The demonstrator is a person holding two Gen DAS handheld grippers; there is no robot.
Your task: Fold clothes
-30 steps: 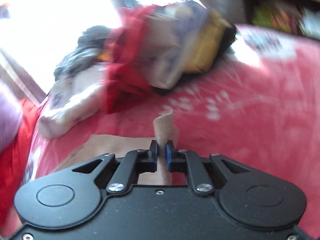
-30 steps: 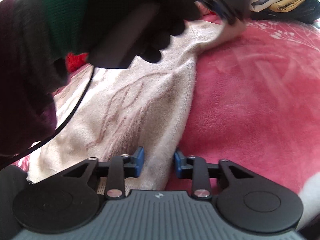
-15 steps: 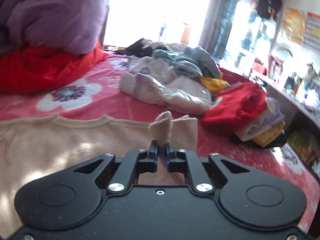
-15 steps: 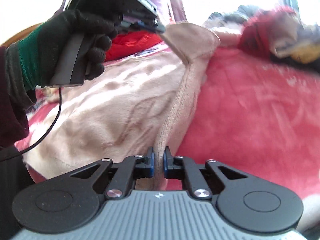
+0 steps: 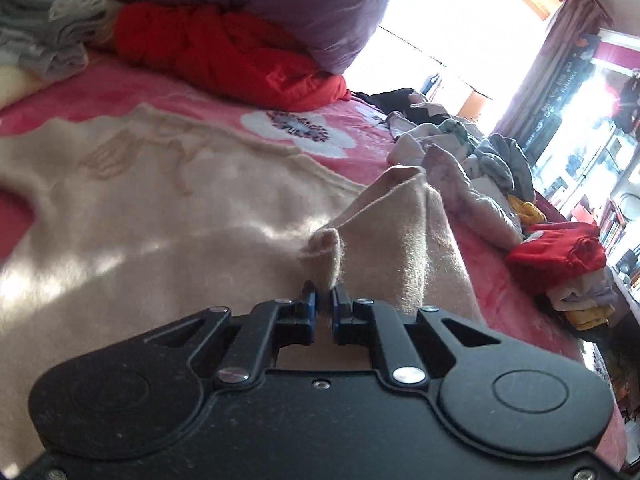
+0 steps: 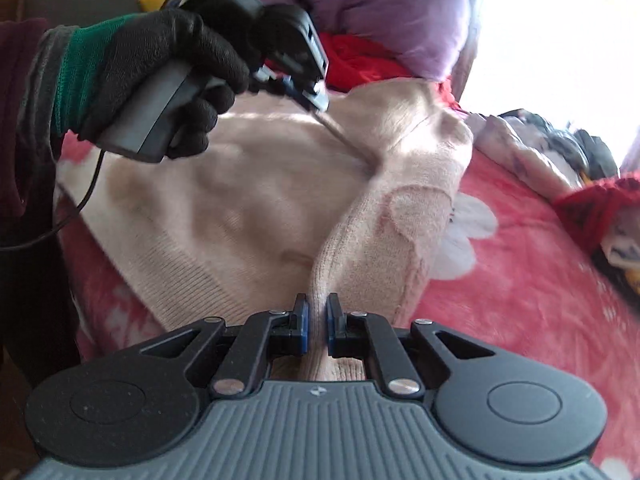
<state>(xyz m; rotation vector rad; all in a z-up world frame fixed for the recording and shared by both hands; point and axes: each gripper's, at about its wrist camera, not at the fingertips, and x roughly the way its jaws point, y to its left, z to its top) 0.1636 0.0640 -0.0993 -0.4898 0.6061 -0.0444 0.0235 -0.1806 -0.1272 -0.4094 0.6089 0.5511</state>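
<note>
A beige knit sweater (image 5: 168, 208) lies spread across most of the left and centre of the left wrist view, on a bed covered by a pink blanket (image 5: 372, 132) with white flowers. At lower centre of that view the left gripper (image 5: 323, 298) is clenched on a small bunched fold of the sweater's edge, and the cloth rises in a peak just above its blue pads. In the right wrist view the right gripper (image 6: 317, 312) at lower centre grasps a ridge of the sweater's ribbed hem, its jaws having just closed on the fabric. From there the folded side runs up toward the upper centre, where a black-gloved hand (image 6: 160, 60) with a green cuff holds the left gripper (image 6: 316, 100) against the sweater. A purple pillow (image 5: 304, 4) and a red garment (image 5: 228, 52) sit at the top of the left wrist view. A loose heap of clothes (image 5: 460, 160) lies at centre right, with a small stack topped in red (image 5: 560, 256) further right.
</note>
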